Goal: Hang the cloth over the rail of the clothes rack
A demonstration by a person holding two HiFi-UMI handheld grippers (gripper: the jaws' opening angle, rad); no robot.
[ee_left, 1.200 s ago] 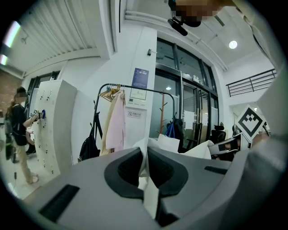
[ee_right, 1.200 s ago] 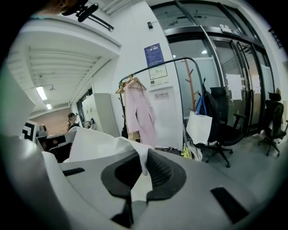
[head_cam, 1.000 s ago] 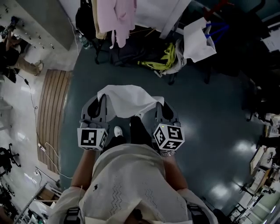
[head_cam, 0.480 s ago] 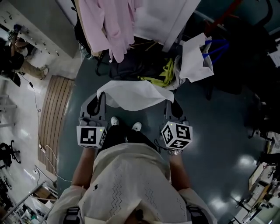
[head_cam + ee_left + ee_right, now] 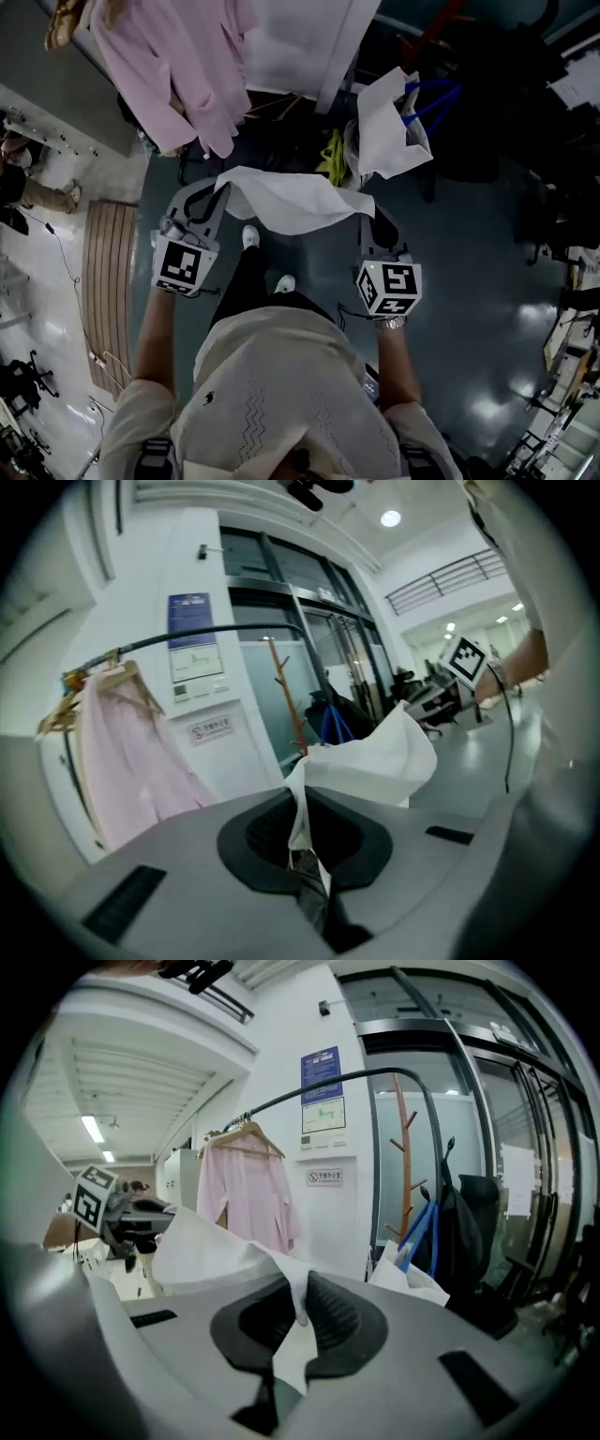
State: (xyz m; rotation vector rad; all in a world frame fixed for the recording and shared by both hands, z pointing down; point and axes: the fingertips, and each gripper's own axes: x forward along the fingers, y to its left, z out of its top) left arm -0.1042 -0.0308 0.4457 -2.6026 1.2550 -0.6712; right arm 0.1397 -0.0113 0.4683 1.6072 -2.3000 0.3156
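Holding a white cloth (image 5: pixel 291 199) stretched between both grippers, out in front of the person and above the dark floor (image 5: pixel 450 253). Left gripper (image 5: pixel 217 190) is pinched tight on the cloth's left corner, with fabric bunched between the jaws and running off toward the other gripper. Right gripper (image 5: pixel 373 220) is clamped on the opposite corner, a fold of cloth caught between its jaws. The cloth sags a little in the middle and is clear of the rack. The rack's rail (image 5: pixel 356 1077), a dark curved bar, is ahead and higher. A pink shirt (image 5: pixel 178 66) hangs from it on a wooden hanger (image 5: pixel 246 1133). A white bag (image 5: pixel 384 127) with blue handles sits near the rack's foot. One white shoe (image 5: pixel 249 236) shows just under the cloth's edge.
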